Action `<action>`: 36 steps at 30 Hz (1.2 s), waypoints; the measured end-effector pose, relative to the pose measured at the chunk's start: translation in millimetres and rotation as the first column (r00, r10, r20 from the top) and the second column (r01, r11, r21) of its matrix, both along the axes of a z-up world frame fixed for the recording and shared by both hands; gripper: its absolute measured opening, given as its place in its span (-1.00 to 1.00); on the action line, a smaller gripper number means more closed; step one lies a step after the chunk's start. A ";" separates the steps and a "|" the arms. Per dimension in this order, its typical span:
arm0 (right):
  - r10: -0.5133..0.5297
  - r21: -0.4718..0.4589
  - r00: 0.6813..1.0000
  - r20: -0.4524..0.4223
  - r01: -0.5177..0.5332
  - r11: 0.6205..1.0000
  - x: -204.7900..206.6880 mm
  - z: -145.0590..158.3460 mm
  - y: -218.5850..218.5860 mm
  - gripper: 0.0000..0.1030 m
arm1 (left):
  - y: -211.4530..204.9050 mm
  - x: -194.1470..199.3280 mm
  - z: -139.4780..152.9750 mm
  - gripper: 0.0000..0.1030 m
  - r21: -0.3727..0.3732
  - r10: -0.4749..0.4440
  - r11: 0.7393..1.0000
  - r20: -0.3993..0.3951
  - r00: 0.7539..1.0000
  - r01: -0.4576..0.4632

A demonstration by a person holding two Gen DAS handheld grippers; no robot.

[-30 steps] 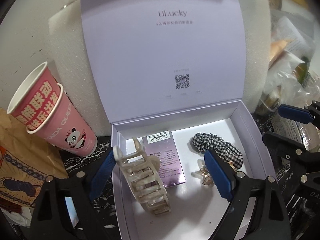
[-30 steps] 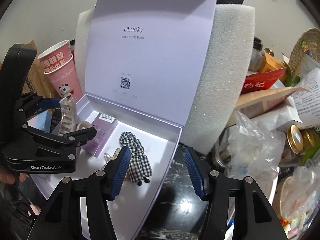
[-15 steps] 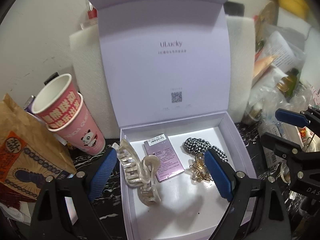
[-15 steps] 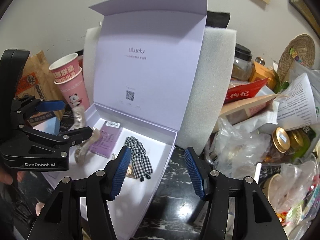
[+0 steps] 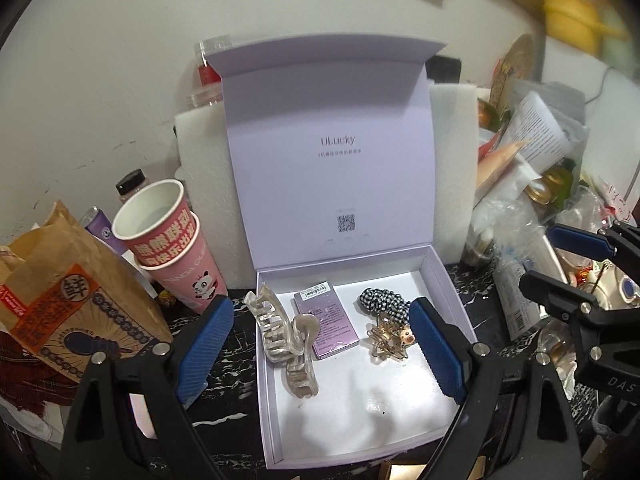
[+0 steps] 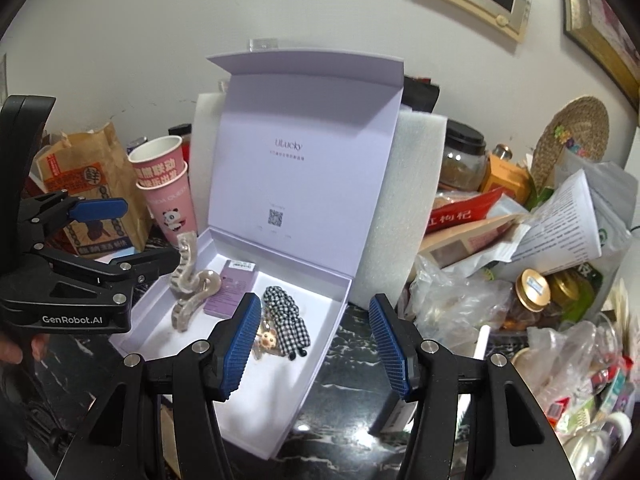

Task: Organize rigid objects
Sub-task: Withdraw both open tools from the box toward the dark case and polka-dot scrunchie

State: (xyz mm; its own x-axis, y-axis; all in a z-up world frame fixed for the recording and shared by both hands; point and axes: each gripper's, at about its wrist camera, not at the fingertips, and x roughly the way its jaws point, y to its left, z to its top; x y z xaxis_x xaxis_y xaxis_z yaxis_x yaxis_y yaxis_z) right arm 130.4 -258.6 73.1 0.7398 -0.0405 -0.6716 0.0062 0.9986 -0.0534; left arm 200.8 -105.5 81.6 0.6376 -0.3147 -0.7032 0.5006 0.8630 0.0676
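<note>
An open lilac gift box (image 5: 448, 280) (image 6: 320, 340) sits on the dark marble counter, lid upright. Inside lie a cream claw hair clip (image 5: 284, 336) (image 6: 190, 280) at the left wall, a small purple box (image 5: 326, 322) (image 6: 230, 290), a black-and-white checked scrunchie (image 5: 380, 300) (image 6: 286, 320) and a small gold star clip (image 5: 390, 340) (image 6: 266, 338). My left gripper (image 5: 322, 344) is open and empty above the box's front. My right gripper (image 6: 314, 342) is open and empty over the box's right wall.
Stacked pink paper cups (image 5: 172, 248) and a brown paper bag (image 5: 60, 300) stand left of the box. White foam blocks (image 5: 452, 168) stand behind it. Bags, jars and papers (image 6: 540, 260) crowd the right side.
Both grippers have pulled back and up from the box. The cream claw clip, by the left gripper's fingers a second ago, now lies in the box against its left wall.
</note>
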 end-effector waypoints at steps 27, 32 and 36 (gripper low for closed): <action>0.045 -0.005 0.993 0.106 -0.045 0.999 -95.7 30.8 19.1 0.19 | 41.8 -105.3 31.4 0.76 -0.035 0.011 0.999 0.099 0.995 -0.008; 0.064 0.000 0.992 0.111 -0.065 0.998 -116.4 28.3 25.4 0.20 | 48.4 -126.8 25.5 0.76 -0.036 0.005 0.999 0.079 0.997 -0.002; 0.077 0.006 0.991 0.111 -0.078 0.997 -130.1 24.7 29.0 0.20 | 53.0 -145.5 21.2 0.76 -0.032 0.010 0.999 0.080 0.997 -0.007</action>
